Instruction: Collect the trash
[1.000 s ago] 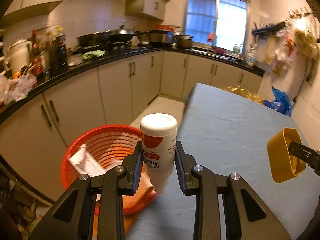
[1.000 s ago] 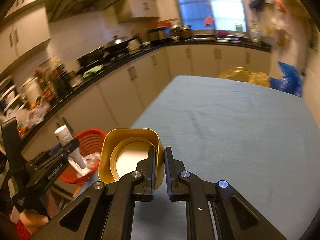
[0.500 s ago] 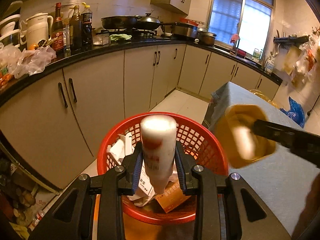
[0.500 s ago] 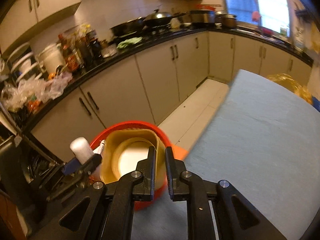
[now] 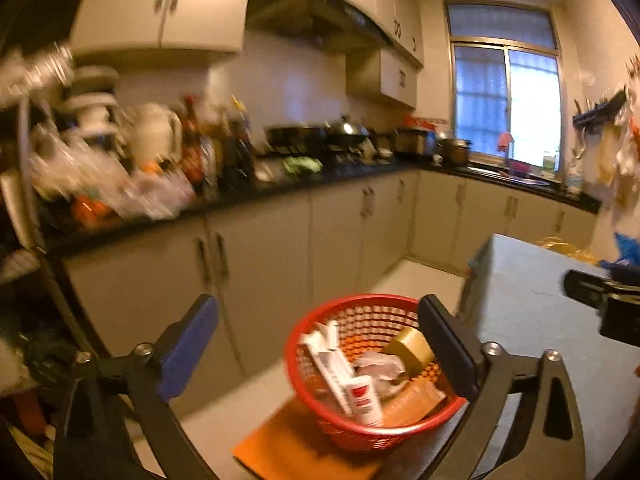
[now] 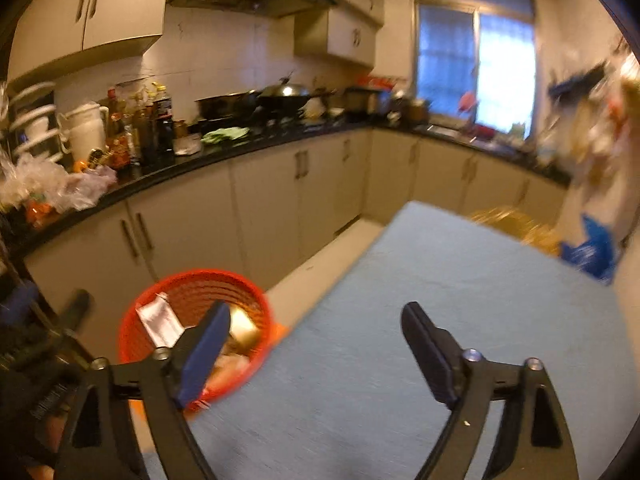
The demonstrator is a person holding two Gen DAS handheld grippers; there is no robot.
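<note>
The left gripper (image 5: 316, 344) has its jaws spreading wide, with nothing between them. Beyond it, the red basket (image 5: 360, 312) beside the tabletop (image 5: 532, 300) holds a white bottle (image 5: 364, 398), crumpled paper and a gold tin (image 5: 408, 346). The right gripper (image 6: 316, 344) has its jaws opening too, empty above the tabletop.

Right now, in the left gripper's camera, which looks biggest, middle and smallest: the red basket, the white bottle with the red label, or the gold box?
1. red basket, biggest by far.
2. and 3. white bottle and gold box: they look about alike, and the box is partly hidden, so no ranking.
</note>
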